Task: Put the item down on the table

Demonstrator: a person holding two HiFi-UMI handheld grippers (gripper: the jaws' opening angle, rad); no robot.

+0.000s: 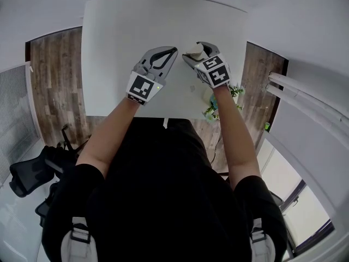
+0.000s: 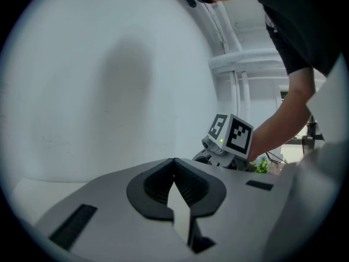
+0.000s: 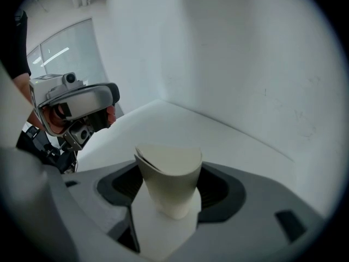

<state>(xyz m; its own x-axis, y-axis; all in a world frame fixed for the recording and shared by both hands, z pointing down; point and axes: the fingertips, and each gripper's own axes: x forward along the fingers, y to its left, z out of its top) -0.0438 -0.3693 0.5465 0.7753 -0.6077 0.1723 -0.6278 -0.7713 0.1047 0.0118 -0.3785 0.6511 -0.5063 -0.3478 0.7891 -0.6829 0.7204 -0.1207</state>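
A cream paper cone cup (image 1: 194,50) sits upright between the jaws of my right gripper (image 1: 190,55), which is shut on it above the right part of the white table (image 1: 125,31). In the right gripper view the cup (image 3: 168,180) fills the gap between the dark pads, its open mouth facing away, with the table surface just beyond. My left gripper (image 1: 173,49) hovers beside it to the left, jaws shut with nothing between them; its tips (image 2: 174,161) meet in the left gripper view. The two grippers are close together but apart.
A small potted green plant (image 1: 215,107) stands on the wooden floor (image 1: 54,75) by the table's near right corner. A black office chair (image 1: 32,171) is at the lower left. White pipes (image 1: 305,94) run along the right.
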